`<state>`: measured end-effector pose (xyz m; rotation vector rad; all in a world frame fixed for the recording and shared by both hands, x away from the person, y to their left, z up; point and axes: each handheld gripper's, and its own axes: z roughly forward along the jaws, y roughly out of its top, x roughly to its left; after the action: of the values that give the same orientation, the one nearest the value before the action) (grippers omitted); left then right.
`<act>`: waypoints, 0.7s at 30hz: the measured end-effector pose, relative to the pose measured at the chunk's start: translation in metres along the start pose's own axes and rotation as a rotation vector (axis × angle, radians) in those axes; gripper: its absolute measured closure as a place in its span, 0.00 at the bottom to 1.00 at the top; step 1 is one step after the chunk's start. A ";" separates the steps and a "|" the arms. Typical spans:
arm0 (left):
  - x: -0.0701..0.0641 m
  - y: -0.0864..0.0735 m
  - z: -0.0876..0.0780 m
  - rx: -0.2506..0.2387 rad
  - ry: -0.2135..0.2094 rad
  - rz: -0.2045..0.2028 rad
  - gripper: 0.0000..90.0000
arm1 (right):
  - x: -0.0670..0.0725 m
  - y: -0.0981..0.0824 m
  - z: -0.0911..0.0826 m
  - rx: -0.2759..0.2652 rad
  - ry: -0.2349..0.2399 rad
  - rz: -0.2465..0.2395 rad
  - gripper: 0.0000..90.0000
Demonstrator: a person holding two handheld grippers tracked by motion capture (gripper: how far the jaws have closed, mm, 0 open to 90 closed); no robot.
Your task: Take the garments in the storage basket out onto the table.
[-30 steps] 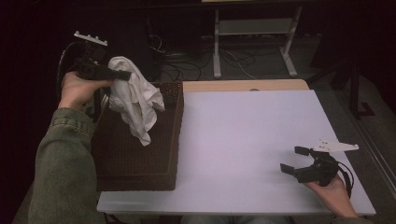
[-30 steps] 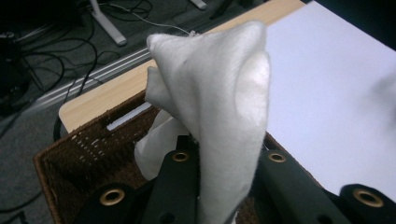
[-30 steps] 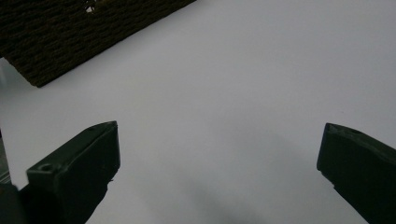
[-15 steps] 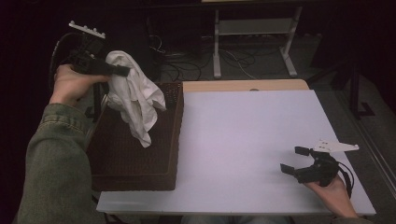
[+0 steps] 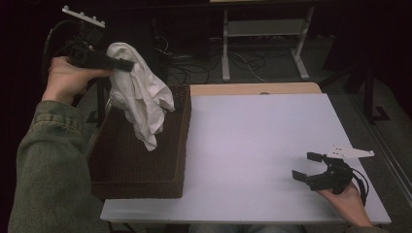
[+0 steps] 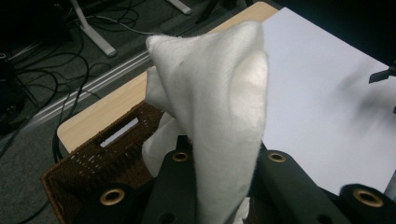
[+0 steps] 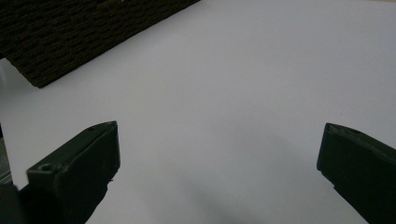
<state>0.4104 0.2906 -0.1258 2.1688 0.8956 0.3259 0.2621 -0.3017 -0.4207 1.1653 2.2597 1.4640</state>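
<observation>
The left gripper has risen, pinching the crumpled white cloth above the dark woven basket at the surface's left edge; lift until its tail clears the rim, right gripper spread

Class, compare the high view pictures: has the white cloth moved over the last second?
Yes. The cloth, clamped in the left tool, has risen; its lower tip now hangs higher against the basket.
</observation>
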 end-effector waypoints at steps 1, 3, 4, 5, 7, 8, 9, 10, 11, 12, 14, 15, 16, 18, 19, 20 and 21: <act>-0.001 0.001 -0.001 0.006 -0.001 0.007 0.89 | 0.000 0.000 0.000 0.000 0.000 0.000 0.00; -0.003 0.004 -0.003 0.005 0.001 0.014 0.89 | 0.000 0.000 0.000 0.000 0.000 -0.001 0.00; -0.004 0.005 -0.004 0.005 0.002 0.015 0.89 | 0.000 0.000 0.000 0.001 0.001 -0.003 0.00; -0.005 0.007 -0.005 0.005 0.004 0.023 0.89 | 0.000 0.000 0.000 0.003 0.002 -0.005 0.00; -0.007 0.010 -0.007 -0.001 0.005 0.027 0.89 | 0.000 0.000 0.001 0.001 0.002 -0.007 0.00; -0.008 0.011 -0.008 -0.003 0.006 0.030 0.89 | 0.000 0.000 0.001 0.001 0.002 -0.006 0.00; -0.009 0.012 -0.009 -0.007 0.009 0.034 0.89 | 0.000 0.000 0.001 0.002 0.002 -0.006 0.00; -0.010 0.014 -0.011 -0.010 0.008 0.037 0.89 | 0.000 0.000 0.001 0.002 0.002 -0.006 0.00; -0.010 0.015 -0.012 -0.013 0.008 0.042 0.89 | 0.000 0.000 0.001 0.003 0.003 -0.005 0.00; -0.012 0.017 -0.013 -0.020 0.010 0.044 0.89 | 0.001 0.000 0.000 0.003 0.004 -0.001 0.00; -0.014 0.020 -0.014 -0.022 0.008 0.046 0.89 | 0.001 0.000 0.000 0.001 0.004 -0.001 0.00; -0.016 0.022 -0.015 -0.021 0.010 0.053 0.89 | 0.001 0.000 0.000 0.000 0.004 0.000 0.00; -0.017 0.024 -0.016 -0.023 0.009 0.056 0.89 | 0.001 0.000 0.000 0.000 0.005 0.001 0.00; -0.021 0.029 -0.017 -0.028 0.008 0.062 0.89 | 0.001 0.000 0.000 0.003 0.006 0.000 0.00; -0.022 0.031 -0.017 -0.030 0.007 0.065 0.89 | 0.001 0.000 0.000 0.003 0.006 0.001 0.00; -0.024 0.033 -0.018 -0.032 0.006 0.068 0.89 | 0.001 0.000 0.000 0.002 0.006 0.001 0.00; -0.026 0.035 -0.018 -0.034 0.006 0.075 0.89 | 0.001 0.000 0.000 0.000 0.006 0.001 0.00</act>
<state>0.4003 0.2658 -0.0863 2.1750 0.8074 0.3816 0.2616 -0.3015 -0.4204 1.1642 2.2634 1.4692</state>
